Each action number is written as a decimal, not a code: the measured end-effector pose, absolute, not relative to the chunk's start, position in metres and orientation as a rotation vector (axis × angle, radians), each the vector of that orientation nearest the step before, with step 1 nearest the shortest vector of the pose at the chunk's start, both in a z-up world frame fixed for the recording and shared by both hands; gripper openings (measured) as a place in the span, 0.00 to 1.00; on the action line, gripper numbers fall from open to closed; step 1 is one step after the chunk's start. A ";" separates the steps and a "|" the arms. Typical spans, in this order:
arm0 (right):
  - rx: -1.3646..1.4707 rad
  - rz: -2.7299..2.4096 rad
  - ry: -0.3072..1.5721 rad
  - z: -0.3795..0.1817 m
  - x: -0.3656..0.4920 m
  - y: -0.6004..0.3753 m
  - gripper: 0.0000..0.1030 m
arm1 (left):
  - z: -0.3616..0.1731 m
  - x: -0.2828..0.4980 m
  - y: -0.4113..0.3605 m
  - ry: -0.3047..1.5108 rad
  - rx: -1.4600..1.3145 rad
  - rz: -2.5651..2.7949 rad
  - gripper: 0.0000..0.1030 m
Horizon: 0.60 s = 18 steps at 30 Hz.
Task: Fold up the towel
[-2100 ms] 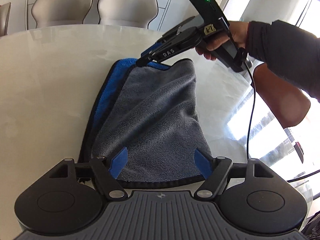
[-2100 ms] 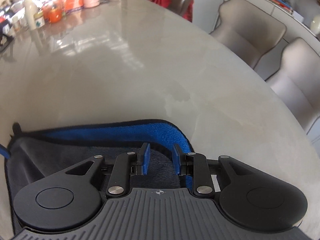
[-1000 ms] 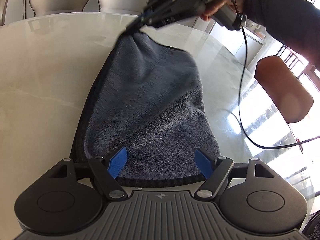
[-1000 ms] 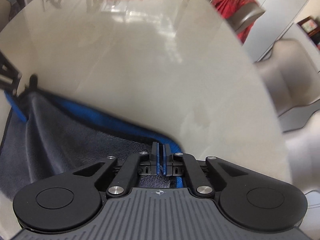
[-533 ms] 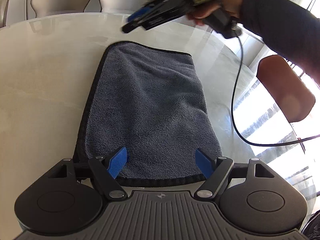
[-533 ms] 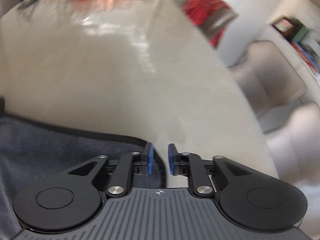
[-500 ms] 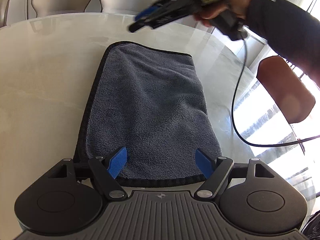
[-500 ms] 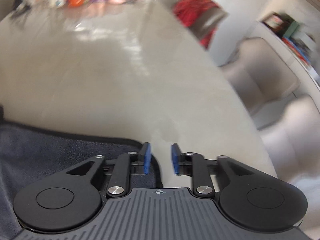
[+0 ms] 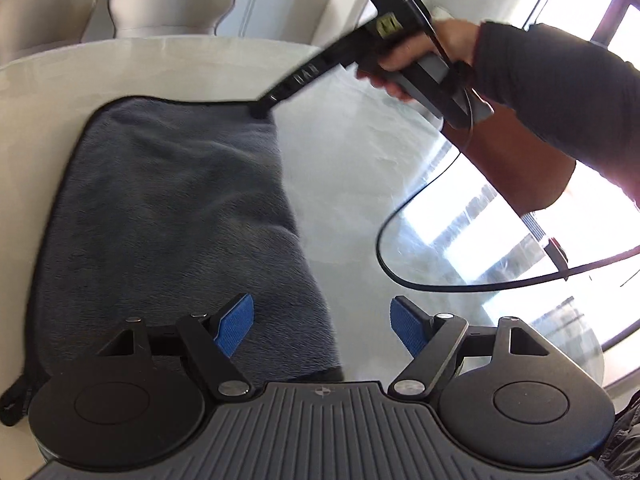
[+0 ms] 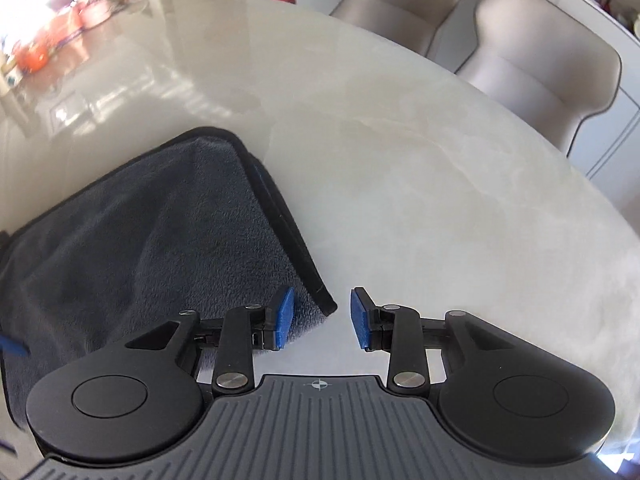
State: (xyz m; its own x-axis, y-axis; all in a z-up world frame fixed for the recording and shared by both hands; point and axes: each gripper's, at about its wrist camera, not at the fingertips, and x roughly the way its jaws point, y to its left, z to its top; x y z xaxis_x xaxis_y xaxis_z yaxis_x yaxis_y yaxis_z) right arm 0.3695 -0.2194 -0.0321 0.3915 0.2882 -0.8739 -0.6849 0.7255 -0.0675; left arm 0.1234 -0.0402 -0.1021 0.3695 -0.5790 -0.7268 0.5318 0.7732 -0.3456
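A grey towel (image 9: pixel 172 216) with a black hem lies folded flat on the pale marble table (image 9: pixel 352 168). A thin blue edge of its under layer shows in the right wrist view (image 10: pixel 262 180). My left gripper (image 9: pixel 322 326) is open over the towel's near right corner, its left pad above the cloth. My right gripper (image 10: pixel 320 318) is open at the towel's (image 10: pixel 152 240) far right corner, which lies between its pads. In the left wrist view the right gripper (image 9: pixel 260 112) tips touch that far corner.
Beige chairs (image 10: pixel 548 64) stand along the far side of the table. Orange items (image 10: pixel 36 52) sit at the table's far end. A black cable (image 9: pixel 400 272) hangs from the right gripper over the table. A window (image 9: pixel 592 32) is at the right.
The right gripper laid the lifted corner down, let go, opened wider and now sits at the far right corner. The left gripper shifted right, off the towel's middle.
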 end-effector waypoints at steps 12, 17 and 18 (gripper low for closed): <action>-0.573 0.644 0.934 -0.034 0.372 -0.212 0.11 | -0.103 0.121 -0.033 0.961 -0.048 -0.724 0.78; -0.667 0.661 0.725 -0.009 0.328 -0.209 0.31 | -0.085 0.115 -0.002 0.918 -0.048 -0.694 0.78; -0.702 0.701 0.675 -0.005 0.309 -0.208 0.33 | -0.081 0.113 0.008 0.905 -0.031 -0.688 0.78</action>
State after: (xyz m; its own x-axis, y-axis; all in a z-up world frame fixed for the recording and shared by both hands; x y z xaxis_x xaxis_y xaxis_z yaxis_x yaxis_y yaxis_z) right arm 0.3089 -0.2077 -0.0046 0.5805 0.3343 -0.7425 -0.7544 0.5641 -0.3358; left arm 0.1131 0.0084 -0.0811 0.4205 -0.5612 -0.7129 0.5364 0.7875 -0.3036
